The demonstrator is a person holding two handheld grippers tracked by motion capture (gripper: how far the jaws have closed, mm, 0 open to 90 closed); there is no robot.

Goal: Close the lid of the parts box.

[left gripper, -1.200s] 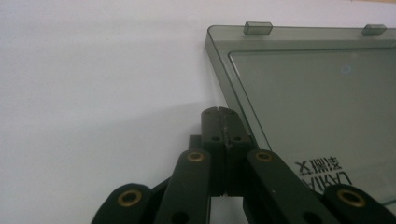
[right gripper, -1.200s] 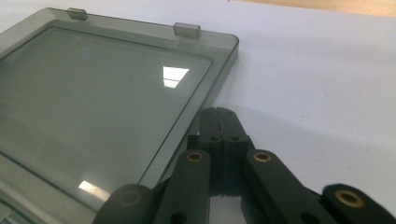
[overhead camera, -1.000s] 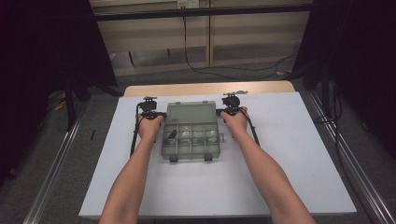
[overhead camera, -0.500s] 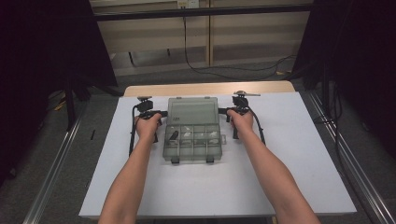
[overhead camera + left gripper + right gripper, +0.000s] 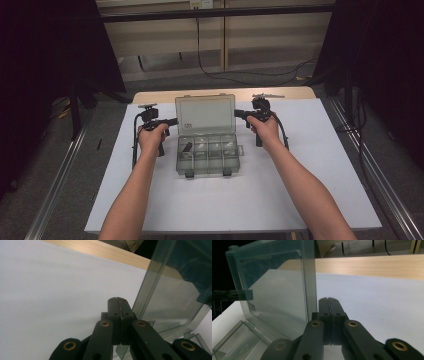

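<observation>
A clear plastic compartment box [image 5: 207, 159] lies in the middle of the white table top. Its lid [image 5: 205, 115] stands upright, hinged along the far side. A small dark piece [image 5: 186, 148] rests in the left front compartment. My left gripper [image 5: 174, 120] is shut, its tip by the lid's left edge. My right gripper [image 5: 236, 113] is shut, its tip by the lid's right edge. In the left gripper view the closed jaws [image 5: 117, 300] sit just left of the lid [image 5: 170, 305]. In the right gripper view the closed jaws [image 5: 328, 300] sit just right of the lid [image 5: 277, 295]. Neither holds anything.
The white table top [image 5: 310, 190] has a wooden strip [image 5: 300, 93] along its far edge. Metal rails [image 5: 370, 180] run down both sides of the table. Cables lie on the floor [image 5: 240, 75] beyond, with dark curtains at left and right.
The box's lid has swung from flat up to upright. Both hands rose and moved toward the far side with it, the jaws staying shut.
</observation>
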